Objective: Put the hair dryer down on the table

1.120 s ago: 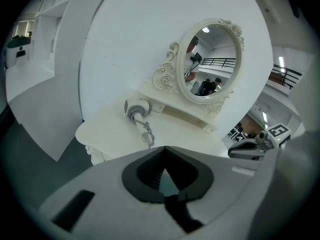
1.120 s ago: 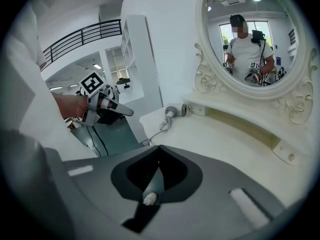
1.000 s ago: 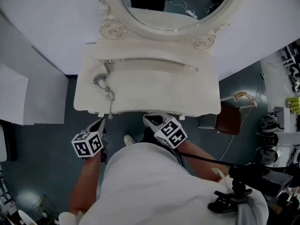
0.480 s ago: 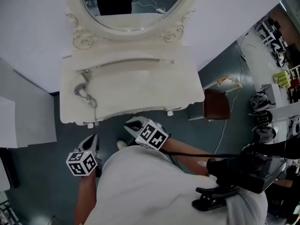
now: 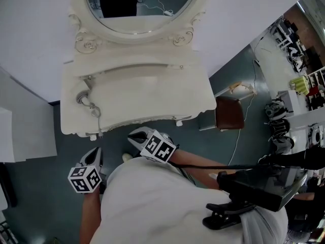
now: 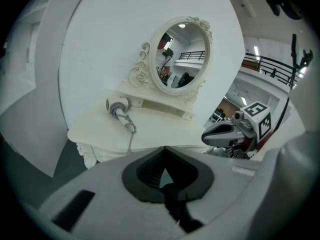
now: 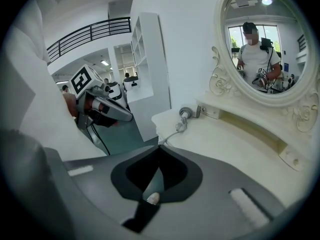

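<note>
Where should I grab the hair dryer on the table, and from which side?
Probably the handle, coming from the table's front edge. The hair dryer lies flat at the left, barrel by the back ledge, handle slanting toward the front. Its cord trails over that edge.

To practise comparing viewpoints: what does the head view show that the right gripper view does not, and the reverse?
Head view only: a brown stool beside the table, and shelves with green items. Right gripper view only: a balcony railing and tall white shelving. Both: the hair dryer lying on the white dressing table, below the oval mirror.
</note>
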